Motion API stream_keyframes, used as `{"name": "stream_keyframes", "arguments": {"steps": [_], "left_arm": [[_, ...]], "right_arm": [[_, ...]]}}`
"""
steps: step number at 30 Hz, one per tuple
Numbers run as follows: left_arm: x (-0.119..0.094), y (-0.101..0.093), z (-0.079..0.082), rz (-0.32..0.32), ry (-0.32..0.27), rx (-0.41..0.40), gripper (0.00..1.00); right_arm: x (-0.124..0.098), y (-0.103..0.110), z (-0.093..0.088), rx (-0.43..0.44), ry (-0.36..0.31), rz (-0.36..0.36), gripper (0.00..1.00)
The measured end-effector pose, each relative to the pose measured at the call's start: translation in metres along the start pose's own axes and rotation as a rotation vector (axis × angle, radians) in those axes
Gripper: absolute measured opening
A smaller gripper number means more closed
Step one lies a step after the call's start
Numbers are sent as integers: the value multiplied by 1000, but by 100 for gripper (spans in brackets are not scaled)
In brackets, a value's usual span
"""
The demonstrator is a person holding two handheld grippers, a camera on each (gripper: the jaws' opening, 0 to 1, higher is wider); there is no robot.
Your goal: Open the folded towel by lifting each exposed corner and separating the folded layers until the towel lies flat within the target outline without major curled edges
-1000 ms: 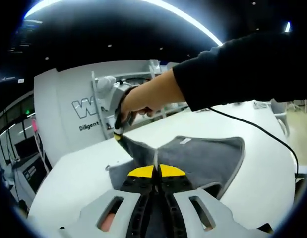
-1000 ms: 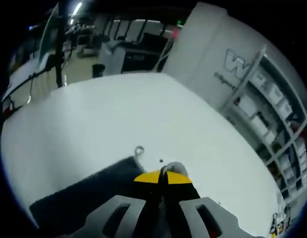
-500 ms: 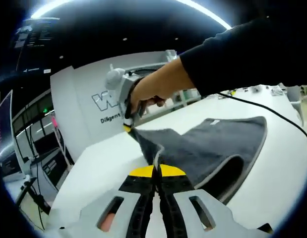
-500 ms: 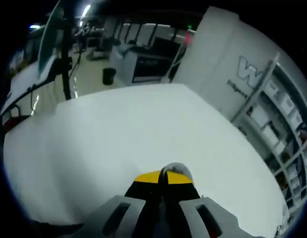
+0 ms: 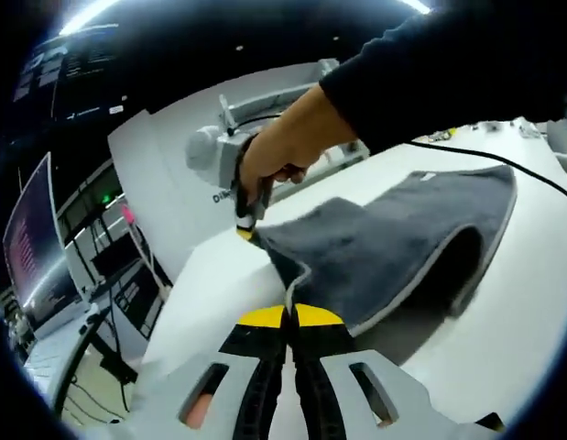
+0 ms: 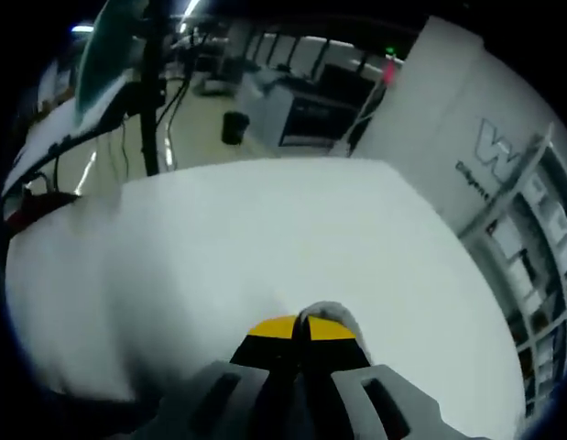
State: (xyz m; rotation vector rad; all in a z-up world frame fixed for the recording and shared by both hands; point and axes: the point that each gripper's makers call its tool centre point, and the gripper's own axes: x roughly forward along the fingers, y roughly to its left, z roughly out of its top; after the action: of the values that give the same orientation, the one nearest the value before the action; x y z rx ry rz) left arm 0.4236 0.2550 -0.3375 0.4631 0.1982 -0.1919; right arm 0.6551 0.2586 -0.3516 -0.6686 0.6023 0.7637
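On the white table (image 5: 530, 302), we are holding the grey towel (image 5: 402, 238) by two corners: our left gripper (image 5: 288, 316) is clenching the near corner between jaws pressed together, and further off, to the left of the towel's body, our right gripper (image 5: 249, 220) is pinching the next corner, its tips (image 6: 299, 328) clamped on a pale sliver of hem. We judge we are mid-spread, with the lifted edge stretching between the grippers while the rest is draping down onto the table at the right. The next move calls for drawing the two corners apart and lowering them together, so the layer lies flat without a curled edge.
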Motion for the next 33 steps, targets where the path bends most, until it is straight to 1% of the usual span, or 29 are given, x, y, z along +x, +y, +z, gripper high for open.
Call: {"name": "stream_keyframes", "arguments": {"steps": [3, 4, 6, 10, 11, 12, 13, 15, 17, 19, 22, 25, 28, 29, 30, 31, 32, 33], "left_arm": [[-5, 9, -10, 11, 14, -9, 0], [-7, 16, -15, 30, 26, -2, 0], [-9, 21, -20, 45, 38, 2, 0], [-10, 23, -23, 45, 42, -10, 0], [-11, 32, -39, 57, 76, -7, 0], [-11, 35, -43, 59, 82, -7, 1], [-12, 41, -48, 81, 99, 6, 1], [-13, 47, -54, 95, 111, 10, 1], [-14, 59, -61, 119, 125, 8, 1], [-16, 66, -66, 135, 136, 4, 1], [-22, 79, -76, 176, 161, 8, 1], [-27, 89, -87, 204, 179, 0, 1], [-31, 102, -99, 252, 206, 8, 1], [-32, 105, -101, 259, 211, 6, 1], [-33, 108, -105, 269, 221, 3, 1], [-34, 110, -108, 274, 228, 5, 1], [-39, 115, -113, 293, 244, 15, 1], [-40, 116, -115, 297, 247, 14, 1]], "right_arm": [[5, 14, 16, -17, -13, 22, 0], [7, 19, 20, -22, -16, 28, 0], [12, 25, 28, -25, -23, 36, 0], [15, 27, 31, -27, -23, 38, 0], [26, 38, 40, -32, -22, 54, 0], [28, 40, 42, -31, -24, 58, 0], [31, 43, 44, -32, -26, 64, 0], [35, 48, 48, -34, -28, 74, 0], [40, 56, 57, -35, -36, 92, 0], [43, 62, 65, -33, -48, 105, 0], [50, 72, 79, -22, -70, 125, 0], [57, 84, 94, -1, -110, 142, 0], [67, 97, 105, 54, -160, 145, 0], [69, 98, 106, 55, -162, 145, 0], [74, 107, 107, 57, -168, 147, 0], [76, 111, 109, 58, -174, 149, 0], [78, 115, 110, 59, -179, 151, 0], [80, 117, 111, 58, -184, 153, 0]]}}
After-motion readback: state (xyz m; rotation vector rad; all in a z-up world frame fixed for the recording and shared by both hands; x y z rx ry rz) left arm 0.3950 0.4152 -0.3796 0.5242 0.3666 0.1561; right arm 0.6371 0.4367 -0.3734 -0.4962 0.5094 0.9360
